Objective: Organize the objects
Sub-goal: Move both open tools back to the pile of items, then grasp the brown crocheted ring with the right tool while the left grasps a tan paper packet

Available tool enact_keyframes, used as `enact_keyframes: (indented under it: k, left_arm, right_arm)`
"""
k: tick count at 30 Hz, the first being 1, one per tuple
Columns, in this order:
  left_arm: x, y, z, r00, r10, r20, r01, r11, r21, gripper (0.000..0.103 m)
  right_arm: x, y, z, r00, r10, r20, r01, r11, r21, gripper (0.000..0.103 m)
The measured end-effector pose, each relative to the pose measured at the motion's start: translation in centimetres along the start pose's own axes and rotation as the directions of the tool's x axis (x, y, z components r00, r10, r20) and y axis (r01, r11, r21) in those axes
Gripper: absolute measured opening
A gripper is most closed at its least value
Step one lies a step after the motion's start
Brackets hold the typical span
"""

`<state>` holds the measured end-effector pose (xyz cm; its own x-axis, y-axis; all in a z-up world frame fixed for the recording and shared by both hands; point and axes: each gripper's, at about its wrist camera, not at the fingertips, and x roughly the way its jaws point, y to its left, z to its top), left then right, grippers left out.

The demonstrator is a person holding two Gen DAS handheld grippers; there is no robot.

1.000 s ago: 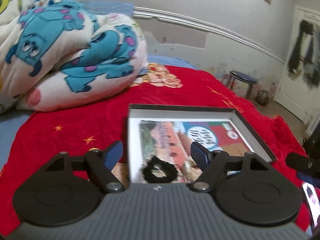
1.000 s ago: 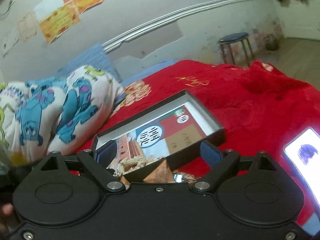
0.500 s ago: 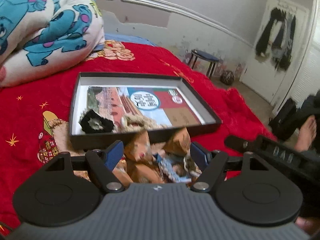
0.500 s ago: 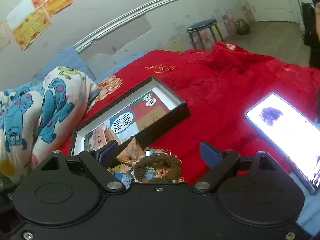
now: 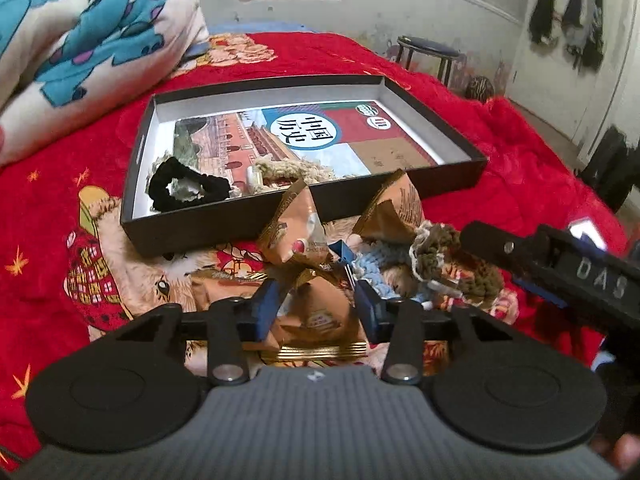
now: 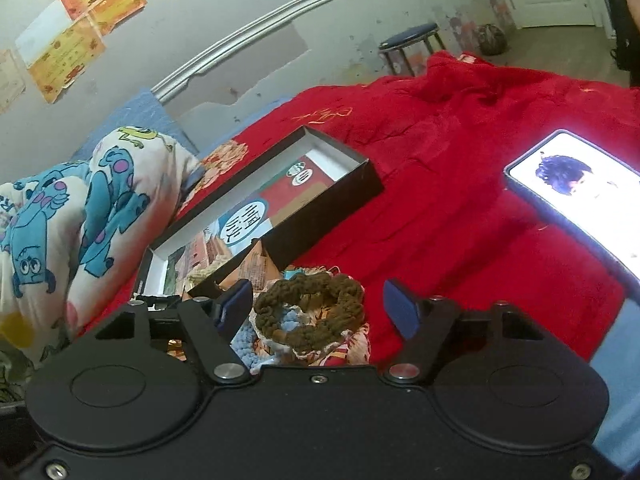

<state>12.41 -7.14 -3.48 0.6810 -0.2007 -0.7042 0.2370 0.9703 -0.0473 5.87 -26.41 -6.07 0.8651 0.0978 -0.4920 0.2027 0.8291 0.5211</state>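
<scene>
A shallow black box [image 5: 224, 222] lies on the red bed cover; it holds a printed booklet [image 5: 320, 136], a black scrunchie [image 5: 186, 188] and a beige scrunchie [image 5: 292, 170]. In front of it lies a heap of orange snack packets [image 5: 296, 232], a blue binder clip [image 5: 342, 254], a light blue scrunchie [image 5: 374, 260] and a brown scrunchie [image 6: 312, 314]. My left gripper [image 5: 316, 308] is open, its fingers either side of an orange packet [image 5: 320, 316]. My right gripper [image 6: 318, 306] is open over the brown scrunchie. The box also shows in the right wrist view [image 6: 320, 216].
A folded blue monster-print blanket [image 5: 88, 32] lies at the back left. A lit phone [image 6: 580, 192] lies on the cover to the right. A stool [image 5: 428, 50] stands beyond the bed near the wall. The right gripper's body [image 5: 560, 276] juts in from the right.
Both grippers pulled back from the box to the heap in front of it. The left jaws narrowed around an orange packet; the right gripper came down over the brown scrunchie.
</scene>
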Motion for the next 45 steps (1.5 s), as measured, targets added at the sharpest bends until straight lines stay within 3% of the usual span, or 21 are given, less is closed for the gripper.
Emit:
enact_keyframes:
  k: [8,12,14,17,21,22,25,45]
  left_arm:
    - [1.1,-1.6,-0.6,0.998,0.057,-0.020,-0.056,0.995,0.080,0.045]
    - [1.0,-0.9,-0.1,0.998,0.044,-0.040,-0.043,0.999,0.023,0.043]
    - [1.0,-0.5,0.1,0.998,0.032,-0.048,-0.033,0.999,-0.007,0.043]
    - [0.8,-0.2,0.2,0.999,0.025,-0.049,-0.026,0.999,-0.035,0.042]
    - [0.5,-0.1,0.3,0.999,0.026,-0.035,-0.027,0.999,-0.041,0.040]
    - [0.4,-0.1,0.3,0.999,0.018,-0.032,-0.019,0.999,-0.046,0.040]
    - [0.2,0.2,0.5,1.000,-0.011,-0.029,0.009,0.998,-0.069,0.040]
    - [-1.9,-0.4,0.7,0.997,0.005,0.072,-0.002,0.999,-0.045,0.040]
  right_arm:
    - [1.6,-0.3,-0.3,1.000,-0.015,-0.027,0.013,0.998,-0.060,0.056]
    - [2.1,0.7,-0.8,0.999,-0.042,-0.032,0.037,0.989,-0.143,0.056]
    - [2.2,1.2,-1.1,0.998,-0.065,-0.022,0.061,0.985,-0.160,0.051]
    - [2.3,1.0,-1.3,0.997,-0.083,-0.001,0.082,0.989,-0.125,0.043]
    - [2.5,0.4,-1.1,0.998,-0.057,-0.012,0.056,0.997,-0.053,0.015]
    - [2.5,0.3,-1.2,0.998,-0.052,-0.017,0.051,0.997,-0.048,0.013]
    - [2.6,0.6,-1.4,0.999,-0.052,-0.014,0.051,0.997,-0.065,0.013]
    - [1.0,0.6,-1.2,0.999,-0.004,0.033,0.004,1.000,-0.012,0.013]
